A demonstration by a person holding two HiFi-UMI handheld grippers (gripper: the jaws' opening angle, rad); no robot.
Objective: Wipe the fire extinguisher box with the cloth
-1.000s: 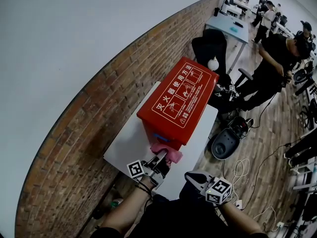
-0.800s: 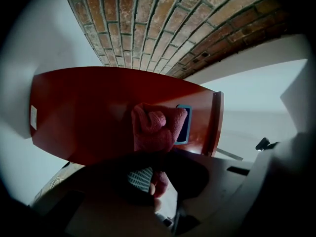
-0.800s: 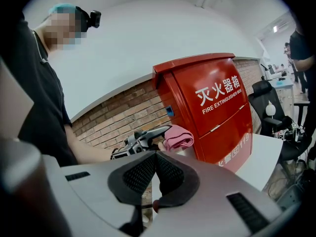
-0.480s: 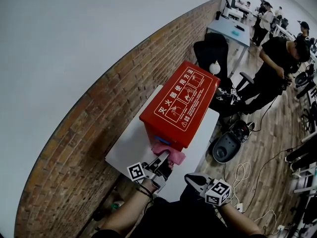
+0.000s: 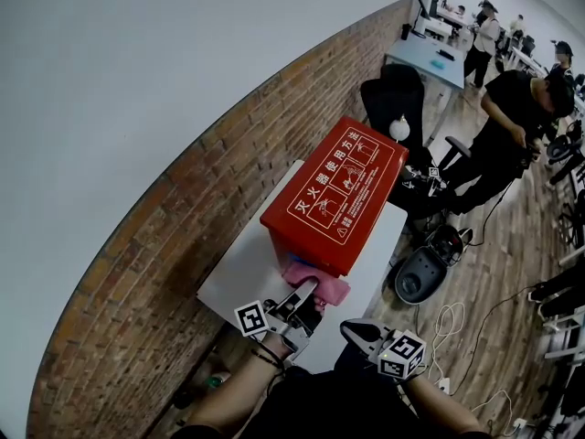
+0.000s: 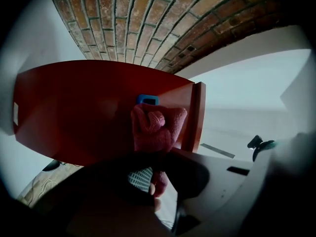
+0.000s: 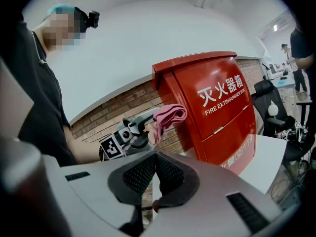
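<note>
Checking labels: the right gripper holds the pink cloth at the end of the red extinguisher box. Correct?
No. The left gripper, not the right gripper, holds it: the left gripper view shows its jaws shut on the pink cloth at the end of the red extinguisher box.
</note>
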